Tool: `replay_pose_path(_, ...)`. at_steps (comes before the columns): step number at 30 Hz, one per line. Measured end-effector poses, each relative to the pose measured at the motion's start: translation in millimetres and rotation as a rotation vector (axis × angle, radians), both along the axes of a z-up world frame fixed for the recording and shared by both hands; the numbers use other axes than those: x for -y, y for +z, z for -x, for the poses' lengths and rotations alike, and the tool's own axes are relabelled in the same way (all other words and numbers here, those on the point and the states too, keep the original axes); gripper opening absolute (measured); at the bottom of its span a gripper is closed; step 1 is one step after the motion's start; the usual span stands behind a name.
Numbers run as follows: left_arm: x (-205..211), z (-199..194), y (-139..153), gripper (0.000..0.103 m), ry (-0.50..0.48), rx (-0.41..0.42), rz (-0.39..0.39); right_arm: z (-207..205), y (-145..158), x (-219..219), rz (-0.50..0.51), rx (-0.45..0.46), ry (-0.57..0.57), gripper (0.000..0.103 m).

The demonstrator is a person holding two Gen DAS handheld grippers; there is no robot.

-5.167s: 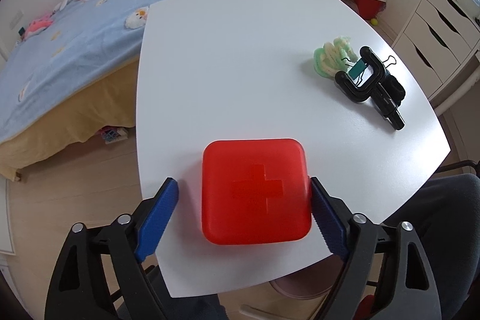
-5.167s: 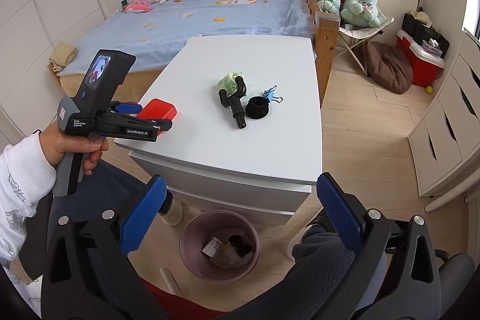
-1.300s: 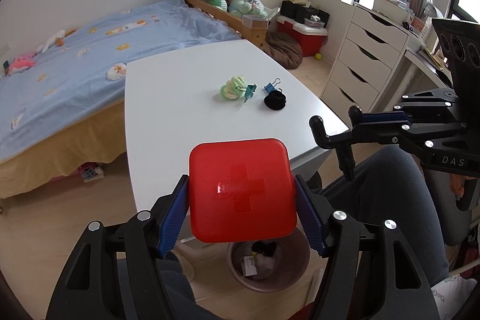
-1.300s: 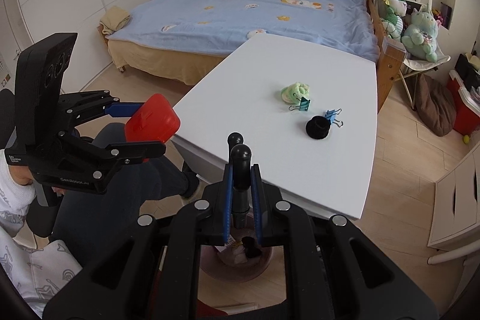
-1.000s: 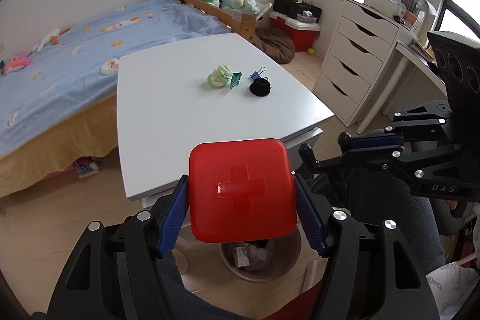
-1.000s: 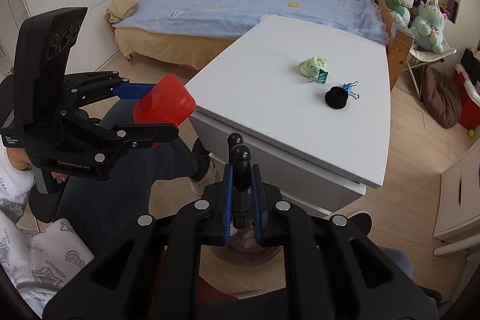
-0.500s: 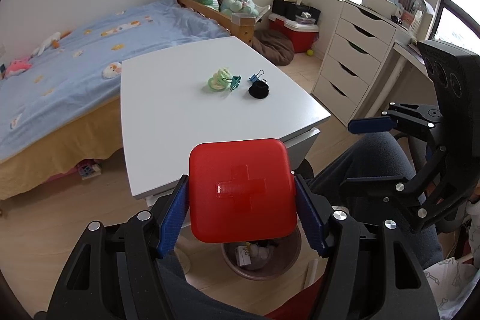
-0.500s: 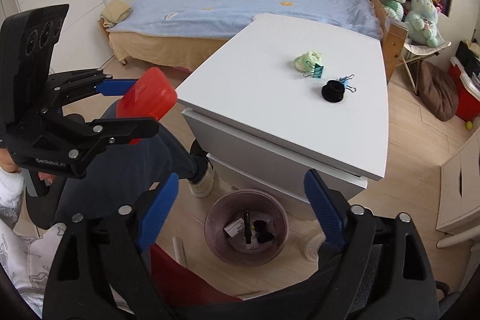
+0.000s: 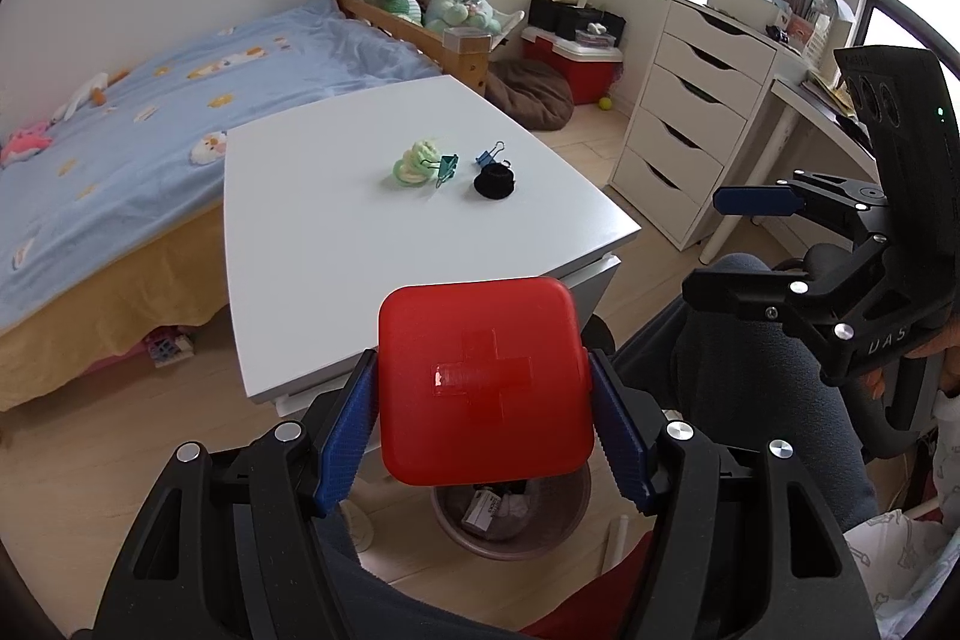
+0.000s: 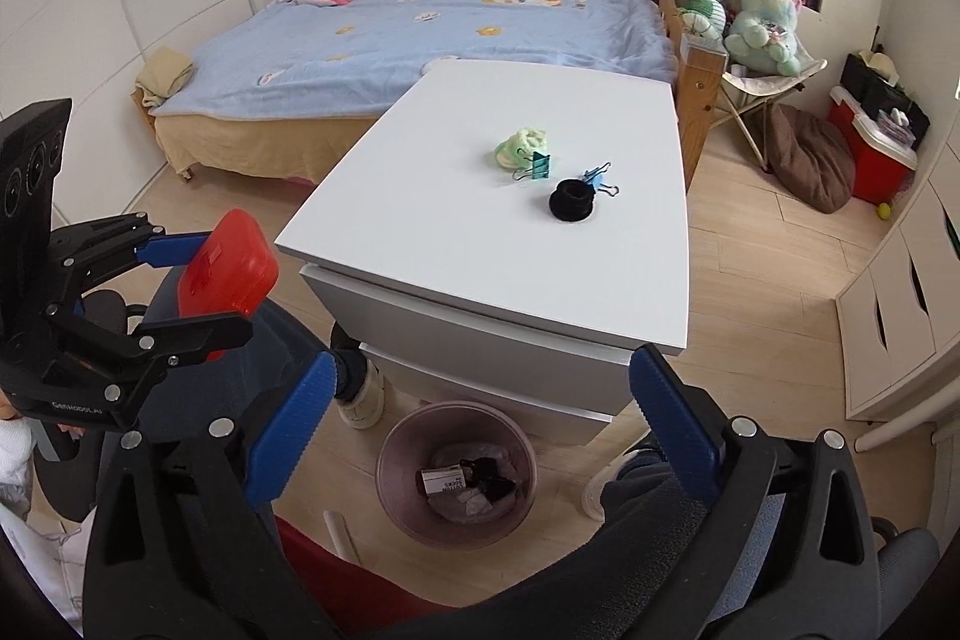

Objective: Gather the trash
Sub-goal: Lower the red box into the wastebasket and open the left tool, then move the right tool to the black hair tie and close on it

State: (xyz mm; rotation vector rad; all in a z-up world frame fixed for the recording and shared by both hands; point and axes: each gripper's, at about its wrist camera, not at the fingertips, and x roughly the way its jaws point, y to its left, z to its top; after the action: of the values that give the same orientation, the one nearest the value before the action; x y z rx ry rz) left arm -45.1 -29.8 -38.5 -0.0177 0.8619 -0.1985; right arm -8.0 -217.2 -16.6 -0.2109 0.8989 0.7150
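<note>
My left gripper (image 9: 483, 403) is shut on a red square box (image 9: 480, 340) with a raised cross, held in the air off the white table's (image 9: 336, 244) near corner. From the right wrist, that box (image 10: 231, 262) shows at the left. My right gripper (image 10: 480, 370) hangs over the round trash bin (image 10: 390, 451) on the floor; its jaws are opening with nothing between them. A black hooked piece (image 10: 489, 478) lies in the bin among paper scraps. On the table sit a green fluffy band (image 10: 522, 145), a teal clip (image 10: 540, 166), a blue clip (image 10: 597, 178) and a black ring (image 10: 571, 200).
A bed (image 10: 456, 34) with a blue cover runs behind the table. White drawers (image 10: 900, 280) stand at the right, with a red cooler (image 10: 870, 154) and a brown cushion (image 10: 810, 160) further back. A person's dark trouser legs (image 9: 750, 370) flank the bin.
My right gripper's jaws have swung wide and let go of the black hooked piece, which now lies in the bin. The left gripper still holds the red box in the same place.
</note>
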Motion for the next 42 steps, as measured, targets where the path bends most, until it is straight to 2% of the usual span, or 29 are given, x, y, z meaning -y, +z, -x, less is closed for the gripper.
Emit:
replay_pose_path(12, 27.7, -1.6, -3.0, 0.065, -0.075, -0.015, 0.001, -4.3, 7.0, 19.5, -0.014, 0.007, -0.070, 0.097)
replay_pose_path(19, 41.8, -5.8, -2.6, 0.066, -0.113, -0.026, -0.024, -8.5, 9.2, 28.9, -0.028, 0.009, -0.101, 0.097)
replay_pose_path(20, 42.8, -7.2, -3.5, 0.067, -0.118, -0.032, -0.023, -8.6, 9.2, 29.8, -0.031, 0.008, -0.105, 0.097)
replay_pose_path(21, 43.0, -8.6, -4.3, 0.077, -0.119, -0.035, -0.019, -8.8, 9.3, 30.2, -0.032, 0.007, -0.107, 0.097)
replay_pose_path(22, 42.6, -9.1, -4.3, 0.090, -0.114, -0.027, -0.016, -9.5, 9.3, 31.0, -0.032, 0.008, -0.110, 0.097)
replay_pose_path(26, 40.7, -14.1, -6.7, 0.094, -0.084, -0.035, -0.010, -9.5, 8.3, 32.5, -0.034, 0.005, -0.114, 0.097)
replay_pose_path(42, 20.6, -14.6, -3.8, 0.095, 0.011, -0.001, -0.009, -7.9, 2.7, 25.8, -0.027, -0.007, -0.095, 0.098)
